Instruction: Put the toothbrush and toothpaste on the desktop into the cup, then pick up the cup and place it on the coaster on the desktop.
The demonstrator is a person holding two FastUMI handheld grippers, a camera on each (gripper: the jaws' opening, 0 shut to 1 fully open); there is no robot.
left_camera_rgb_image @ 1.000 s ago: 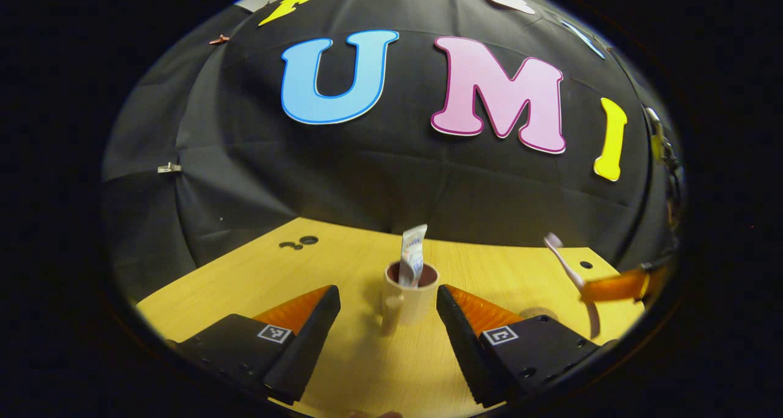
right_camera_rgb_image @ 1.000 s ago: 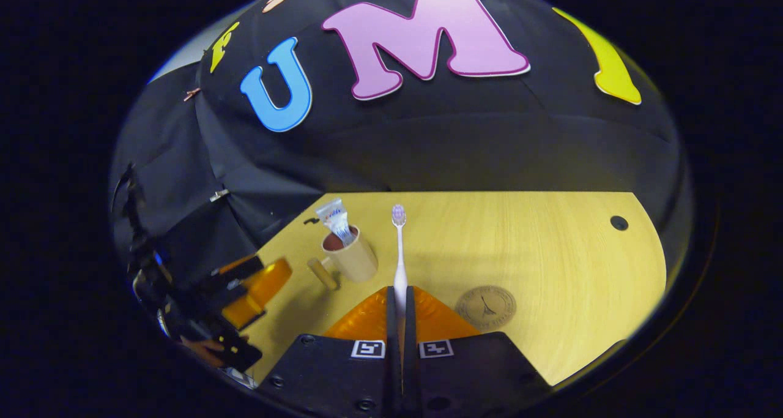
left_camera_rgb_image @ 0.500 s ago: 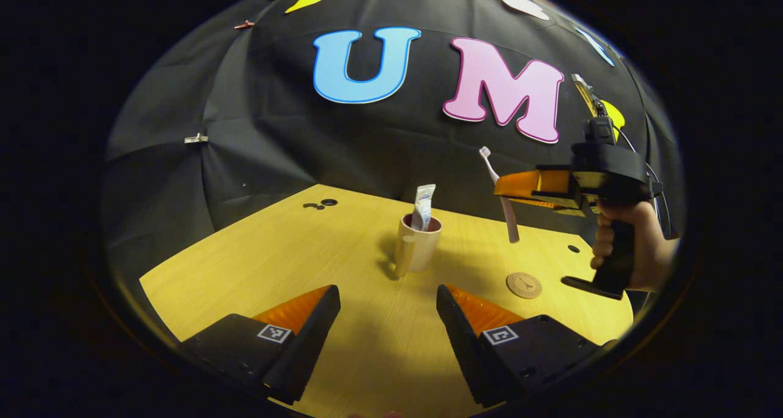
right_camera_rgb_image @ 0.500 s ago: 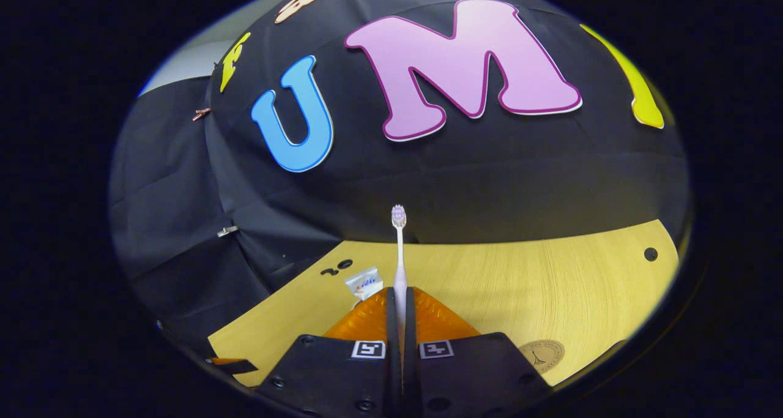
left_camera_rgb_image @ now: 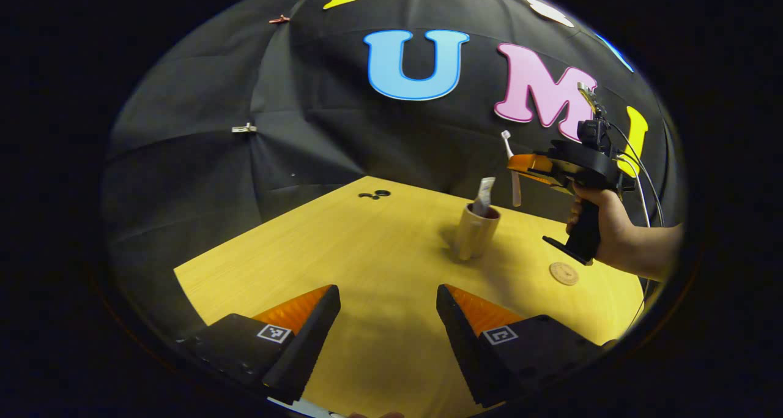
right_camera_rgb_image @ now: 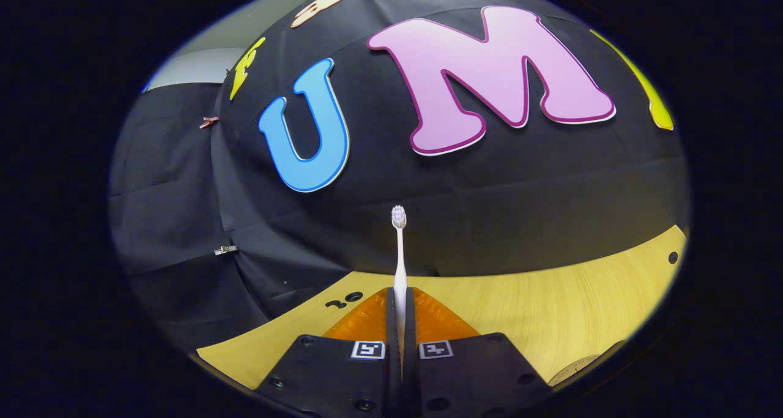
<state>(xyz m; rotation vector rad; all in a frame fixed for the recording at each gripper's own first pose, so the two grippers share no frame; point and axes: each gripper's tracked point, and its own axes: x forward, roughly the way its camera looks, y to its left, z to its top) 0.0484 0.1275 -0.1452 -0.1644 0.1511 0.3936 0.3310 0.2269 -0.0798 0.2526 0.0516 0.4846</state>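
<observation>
The right gripper (right_camera_rgb_image: 399,338) is clenched on the toothbrush (right_camera_rgb_image: 399,256); its fingers (right_camera_rgb_image: 391,320) press the handle from both sides, and the brush runs straight ahead with its bristle head out in front against the booth wall. In the left gripper view that same gripper (left_camera_rgb_image: 520,163) is seen held up in a hand (left_camera_rgb_image: 602,222) above the counter, over the right part of it, with the toothbrush (left_camera_rgb_image: 509,161) tilted a little off upright, head on top and its lower end in the air just beside the rim of the cup (left_camera_rgb_image: 474,234), above and to the right of it, not inside.

The left gripper (left_camera_rgb_image: 388,326) is released, its fingers (left_camera_rgb_image: 309,338) spread wide apart with nothing between them, low over the near part of the counter (left_camera_rgb_image: 342,246) and well apart from the cup.

The cup stands upright on the counter toward the far right, its handle turned to the near side. The toothpaste (left_camera_rgb_image: 483,194) stands in it, its flat end sticking up past the rim. The coaster (left_camera_rgb_image: 563,273) lies flat on the counter near the right edge, to the right of the cup and apart from it, with nothing on it. Two small dark holes (left_camera_rgb_image: 374,194) mark the counter near its far corner.
</observation>
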